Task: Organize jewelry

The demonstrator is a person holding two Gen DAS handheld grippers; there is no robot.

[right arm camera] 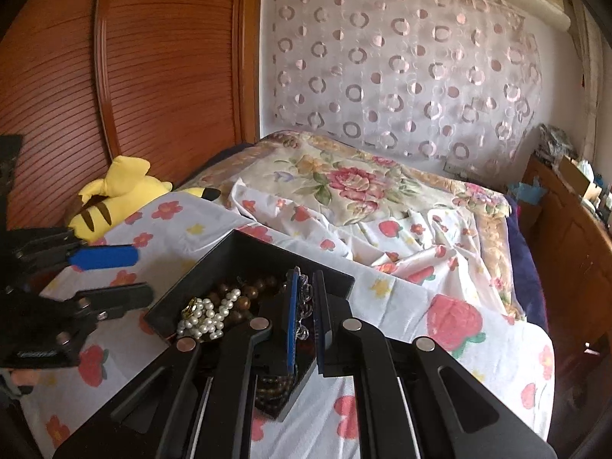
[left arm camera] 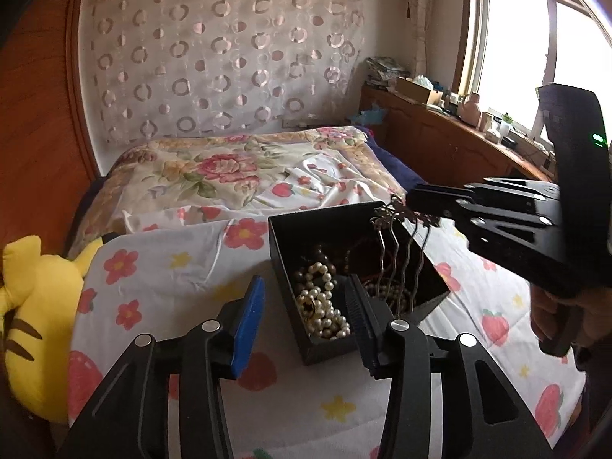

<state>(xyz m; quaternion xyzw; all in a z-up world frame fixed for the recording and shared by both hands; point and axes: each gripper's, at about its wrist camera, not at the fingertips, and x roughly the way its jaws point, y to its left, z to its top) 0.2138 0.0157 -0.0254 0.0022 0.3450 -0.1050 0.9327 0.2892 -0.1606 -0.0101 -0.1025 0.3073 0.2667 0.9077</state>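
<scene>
A black open box (left arm camera: 285,246) sits on the flowered sheet and also shows in the right wrist view (right arm camera: 214,264). It holds a white pearl necklace (left arm camera: 323,306) (right arm camera: 208,315) and dark wooden beads (right arm camera: 244,294). My right gripper (right arm camera: 305,294) (left arm camera: 415,201) is shut on a metal hair comb (left arm camera: 401,225) with wavy prongs, held over the box with its prongs reaching down inside. Its ornate top (right arm camera: 305,298) shows between the pads. My left gripper (left arm camera: 306,298) (right arm camera: 114,273) is open and empty, low at the box's near corner.
A yellow plush toy (left arm camera: 34,306) (right arm camera: 111,195) lies at the bed's left edge. A floral quilt (left arm camera: 229,168) covers the far bed. A wooden wardrobe (right arm camera: 134,76) stands left and a cluttered wooden counter (left arm camera: 451,126) under the window right.
</scene>
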